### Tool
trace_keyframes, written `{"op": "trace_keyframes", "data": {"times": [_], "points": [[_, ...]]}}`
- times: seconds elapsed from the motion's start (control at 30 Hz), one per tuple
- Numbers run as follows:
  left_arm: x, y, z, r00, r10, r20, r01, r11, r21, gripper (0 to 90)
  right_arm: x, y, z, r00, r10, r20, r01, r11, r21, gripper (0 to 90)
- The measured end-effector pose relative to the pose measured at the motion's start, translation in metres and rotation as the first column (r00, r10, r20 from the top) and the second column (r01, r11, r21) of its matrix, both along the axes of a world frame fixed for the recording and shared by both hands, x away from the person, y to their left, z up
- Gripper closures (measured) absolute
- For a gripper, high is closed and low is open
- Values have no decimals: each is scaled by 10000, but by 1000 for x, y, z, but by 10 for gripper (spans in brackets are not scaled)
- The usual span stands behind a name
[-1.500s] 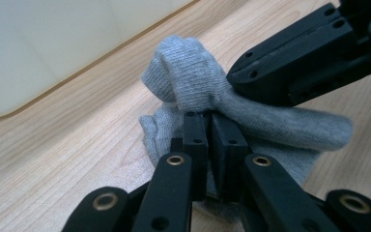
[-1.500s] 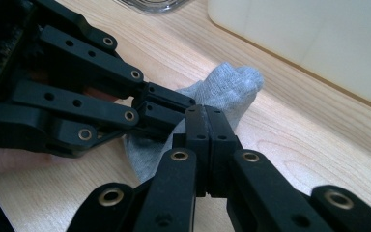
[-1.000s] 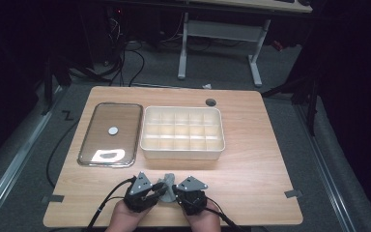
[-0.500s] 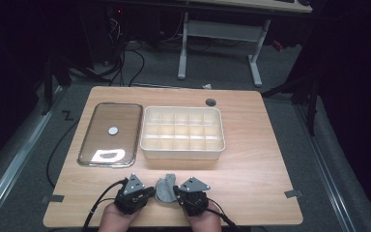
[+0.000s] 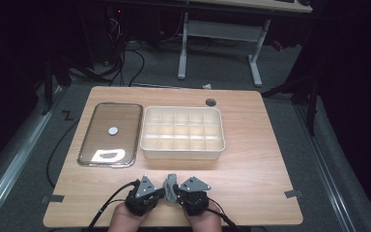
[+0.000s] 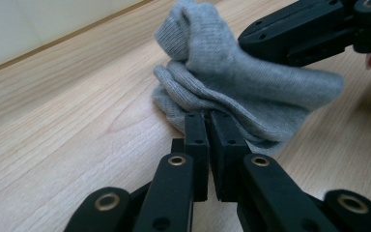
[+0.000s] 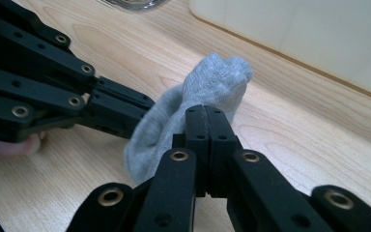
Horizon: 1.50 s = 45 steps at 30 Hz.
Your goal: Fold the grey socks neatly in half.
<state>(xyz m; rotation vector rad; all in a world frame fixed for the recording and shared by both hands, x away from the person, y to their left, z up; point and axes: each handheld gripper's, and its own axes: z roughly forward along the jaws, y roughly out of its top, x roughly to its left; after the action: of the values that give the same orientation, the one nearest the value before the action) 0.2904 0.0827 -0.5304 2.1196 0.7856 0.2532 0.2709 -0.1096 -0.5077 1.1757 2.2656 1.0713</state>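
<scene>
Wooden table [image 5: 251, 164] — both tongs (left [image 6: 207, 116], right [image 7: 206, 110]) pinch grey sock [image 6: 232, 82].

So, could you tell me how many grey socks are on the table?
1: the grey sock lies near the table's front edge, pinched between the left gripper and the right gripper.

High view looks forward-down over whole table [image 5: 251, 145]; gripper views sit low, close, facing each other, sharing grey sock [image 6: 232, 92].

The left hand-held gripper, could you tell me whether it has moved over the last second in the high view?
Yes. The left hand-held gripper has drawn slightly back toward the table's near edge, away from the compartment box, staying shut on the grey sock.
</scene>
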Motion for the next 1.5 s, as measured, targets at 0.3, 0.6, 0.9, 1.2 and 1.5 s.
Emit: {"op": "trace_keyframes", "data": {"times": [0.3, 0.6, 0.9, 1.2, 1.5], "points": [[3, -16, -1, 9994, -251, 223, 250, 9997, 28, 880, 1, -3, 1, 10000, -47, 60, 47, 10000, -32, 900], [-1, -36, -3, 9934, -891, 717, 836, 9935, 772, 884, -5, -19, -2, 9997, -171, -186, 167, 9997, -203, 900], [1, -5, 1, 9991, 32, 415, -20, 9996, -295, 782, -9, -10, -10, 9999, 121, 122, -115, 9987, -504, 900], [2, -5, 19, 9936, -184, 1113, 332, 9907, -1318, 900, -4, -4, -10, 9991, 398, 130, -387, 9964, -756, 900], [21, -30, 22, 9966, -242, 788, 369, 9858, -1637, 900, -4, -2, -11, 9991, 366, 236, -346, 9962, -802, 900]]}}
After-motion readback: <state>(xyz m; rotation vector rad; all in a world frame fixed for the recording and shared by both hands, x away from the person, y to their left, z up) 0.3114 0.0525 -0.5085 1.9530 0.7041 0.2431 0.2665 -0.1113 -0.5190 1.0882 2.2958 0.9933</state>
